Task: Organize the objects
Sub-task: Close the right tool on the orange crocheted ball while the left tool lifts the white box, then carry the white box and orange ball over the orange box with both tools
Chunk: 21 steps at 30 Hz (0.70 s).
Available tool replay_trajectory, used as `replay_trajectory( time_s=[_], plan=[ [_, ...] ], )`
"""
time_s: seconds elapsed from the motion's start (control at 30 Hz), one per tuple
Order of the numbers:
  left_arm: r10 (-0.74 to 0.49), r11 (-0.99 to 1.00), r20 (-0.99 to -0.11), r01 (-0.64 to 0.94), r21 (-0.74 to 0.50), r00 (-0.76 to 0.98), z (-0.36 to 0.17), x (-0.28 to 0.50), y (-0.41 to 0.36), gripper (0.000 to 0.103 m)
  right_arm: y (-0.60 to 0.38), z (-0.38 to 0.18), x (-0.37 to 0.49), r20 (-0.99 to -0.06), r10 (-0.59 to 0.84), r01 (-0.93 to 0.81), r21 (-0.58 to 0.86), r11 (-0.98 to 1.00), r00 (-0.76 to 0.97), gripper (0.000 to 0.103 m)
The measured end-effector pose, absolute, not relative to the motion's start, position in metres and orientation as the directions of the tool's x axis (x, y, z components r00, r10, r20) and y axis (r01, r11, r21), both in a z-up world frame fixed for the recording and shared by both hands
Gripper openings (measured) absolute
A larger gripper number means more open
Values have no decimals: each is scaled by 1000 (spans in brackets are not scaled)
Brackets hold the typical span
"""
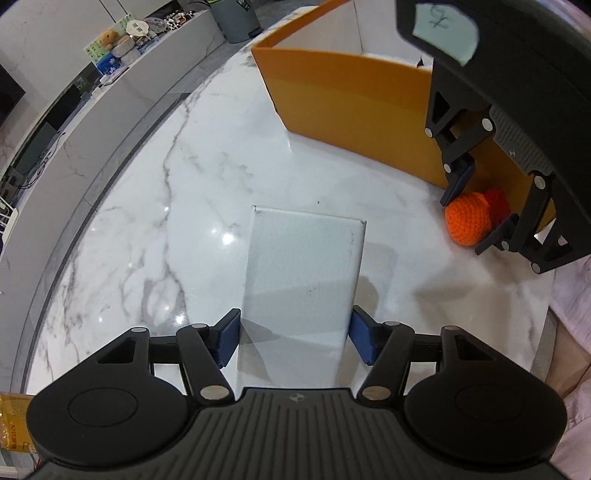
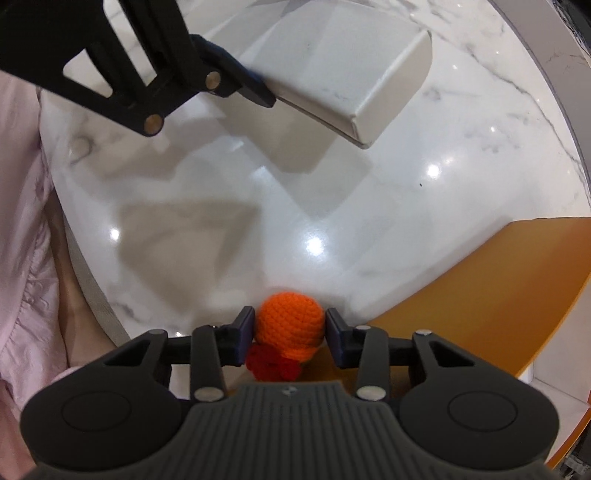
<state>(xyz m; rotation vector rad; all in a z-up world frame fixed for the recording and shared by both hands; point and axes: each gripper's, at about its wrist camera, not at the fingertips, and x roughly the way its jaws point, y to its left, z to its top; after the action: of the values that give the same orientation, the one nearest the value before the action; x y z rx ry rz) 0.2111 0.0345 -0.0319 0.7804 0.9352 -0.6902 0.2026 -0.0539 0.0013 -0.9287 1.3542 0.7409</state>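
My left gripper (image 1: 295,341) is shut on a white rectangular box (image 1: 303,273), its blue pads pressing the box's two long sides near the close end. The right wrist view shows that box (image 2: 354,62) tilted and held above the marble table (image 2: 332,206), casting a shadow. An orange crocheted toy (image 2: 290,323) with a red part (image 2: 271,363) rests on the table beside the orange box's wall. My right gripper (image 2: 290,330) points down over the toy, with both pads against its round body. In the left wrist view the right gripper (image 1: 466,223) flanks the toy (image 1: 467,221).
A large open orange box (image 1: 351,110) with white inside stands at the table's far side. Beyond the table edge are a grey bin (image 1: 236,18) and a counter with a stuffed bear (image 1: 109,38). A pink sleeve (image 2: 22,221) lies at the near edge.
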Motion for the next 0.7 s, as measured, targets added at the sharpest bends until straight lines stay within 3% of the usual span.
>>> replay_trajectory(
  time_s=[0.37, 0.53, 0.7],
  plan=[
    [-227, 531, -830, 779, 333, 510, 36, 208, 14, 71, -91, 124, 206, -952, 182, -816, -101, 569, 244, 43],
    [-264, 459, -804, 802, 381, 533, 70, 204, -24, 71, -116, 170, 218, -918, 172, -767, -183, 615, 358, 43],
    [-308, 351, -777, 825, 443, 549, 96, 204, -83, 71, -139, 172, 207, -896, 120, -714, -253, 653, 427, 43]
  ],
)
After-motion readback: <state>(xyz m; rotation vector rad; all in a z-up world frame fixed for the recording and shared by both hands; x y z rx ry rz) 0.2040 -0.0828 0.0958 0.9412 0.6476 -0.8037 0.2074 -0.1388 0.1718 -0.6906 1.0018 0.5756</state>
